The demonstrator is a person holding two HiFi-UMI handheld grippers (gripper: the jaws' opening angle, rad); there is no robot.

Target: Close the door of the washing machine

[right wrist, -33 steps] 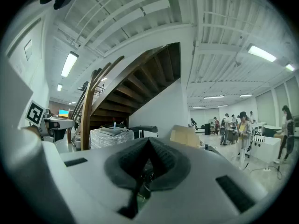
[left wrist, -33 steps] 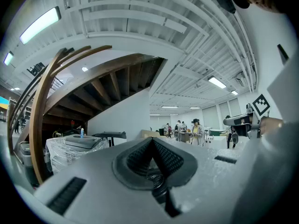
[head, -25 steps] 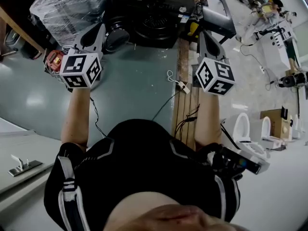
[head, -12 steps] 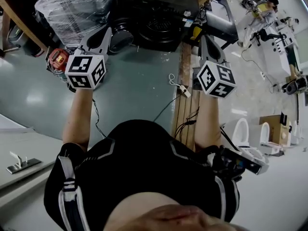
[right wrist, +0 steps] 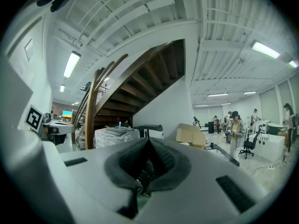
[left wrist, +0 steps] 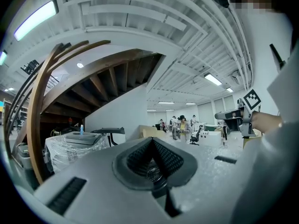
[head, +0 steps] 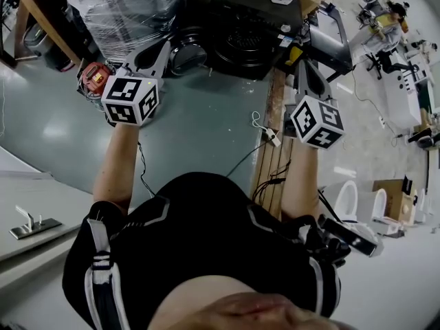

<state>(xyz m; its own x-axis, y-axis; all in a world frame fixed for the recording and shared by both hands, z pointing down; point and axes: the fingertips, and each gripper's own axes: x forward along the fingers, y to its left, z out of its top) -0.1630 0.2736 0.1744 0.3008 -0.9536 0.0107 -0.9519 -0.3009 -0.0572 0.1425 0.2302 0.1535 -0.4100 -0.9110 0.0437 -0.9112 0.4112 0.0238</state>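
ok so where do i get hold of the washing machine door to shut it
The round door seems to hang open left of the dark washing machine. Take its free rim, the edge away from the machine, from the left with the left gripper, the nearer one. Its jaws are shut, so probably push that rim rather than pinch.

The washing machine [head: 240, 29] stands ahead, between the left gripper [head: 163, 45] and the right gripper [head: 304, 66], its round door [head: 187, 50] just beyond the left gripper's tips. A wrapped appliance [head: 127, 9] sits ahead-left of the left gripper. Floor planks [head: 269, 167] run just left of the right gripper, with toilets [head: 346, 198] behind to its right.
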